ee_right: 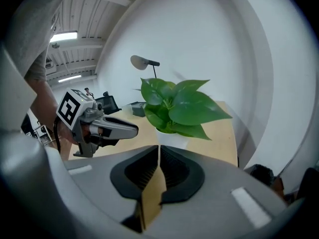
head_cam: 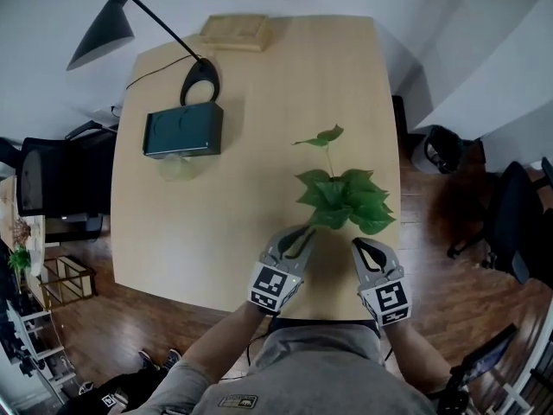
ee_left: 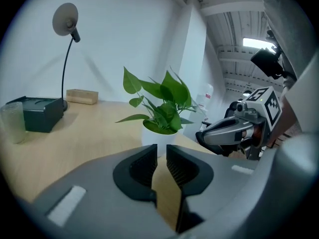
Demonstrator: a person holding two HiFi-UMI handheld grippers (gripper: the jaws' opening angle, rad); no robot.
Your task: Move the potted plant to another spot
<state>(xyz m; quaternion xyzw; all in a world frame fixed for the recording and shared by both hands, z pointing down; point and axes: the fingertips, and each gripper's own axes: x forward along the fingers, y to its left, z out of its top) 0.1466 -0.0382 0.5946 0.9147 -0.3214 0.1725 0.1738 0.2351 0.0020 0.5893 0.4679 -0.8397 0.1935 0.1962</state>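
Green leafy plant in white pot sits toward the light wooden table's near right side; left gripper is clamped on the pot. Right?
No clamp. The left gripper view shows the left gripper empty, jaws barely apart, with the white pot of the green leafy plant ahead of them, untouched. The plant does sit toward the light wooden table's near right side.

We're in an office here: a pale wooden worktop [head_cam: 246,206] carrying a black desk lamp [head_cam: 111,26], dark swivel chairs [head_cam: 515,221] around it, strip lights [ee_right: 64,36] overhead.
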